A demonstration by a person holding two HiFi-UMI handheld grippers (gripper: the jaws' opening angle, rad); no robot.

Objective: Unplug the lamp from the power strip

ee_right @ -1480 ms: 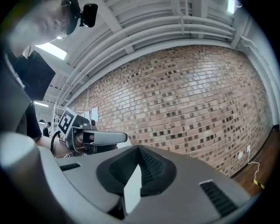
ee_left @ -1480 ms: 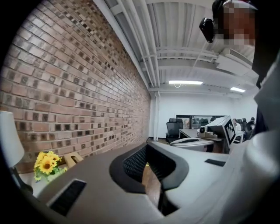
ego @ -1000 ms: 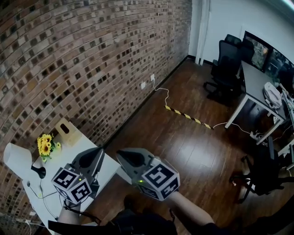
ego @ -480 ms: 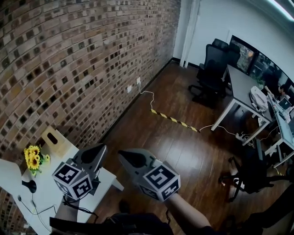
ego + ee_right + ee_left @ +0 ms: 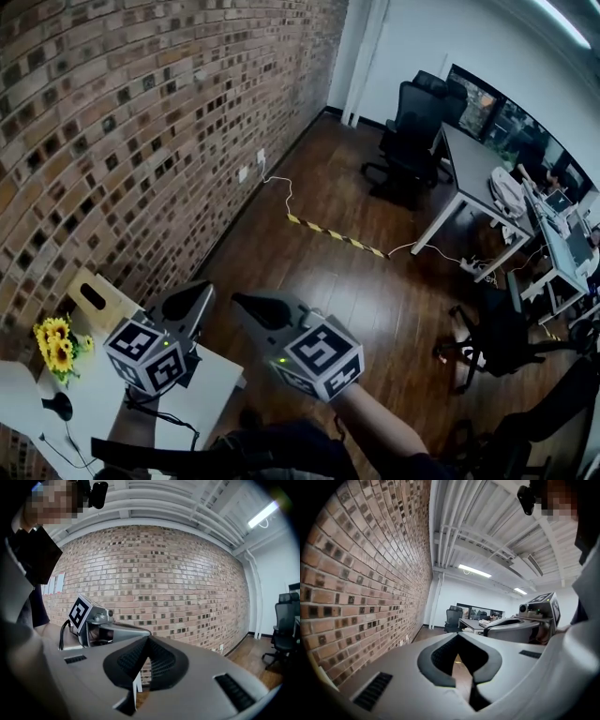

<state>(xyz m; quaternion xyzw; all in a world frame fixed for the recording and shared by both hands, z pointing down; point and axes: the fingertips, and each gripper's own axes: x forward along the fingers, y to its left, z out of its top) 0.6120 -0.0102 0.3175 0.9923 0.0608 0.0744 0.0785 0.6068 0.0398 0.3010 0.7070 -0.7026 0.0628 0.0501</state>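
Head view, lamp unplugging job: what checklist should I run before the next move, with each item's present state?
1. Shut, empty left claw: ok.
2. Shut, empty right claw: ok.
3. Sight of the lamp on the white table: ok, at the head view's lower left edge.
4. Sight of the power strip: cannot tell; no view shows it.
5. Both claws aimed at the lamp: not ok; they point away from it, toward the brick wall and the room.
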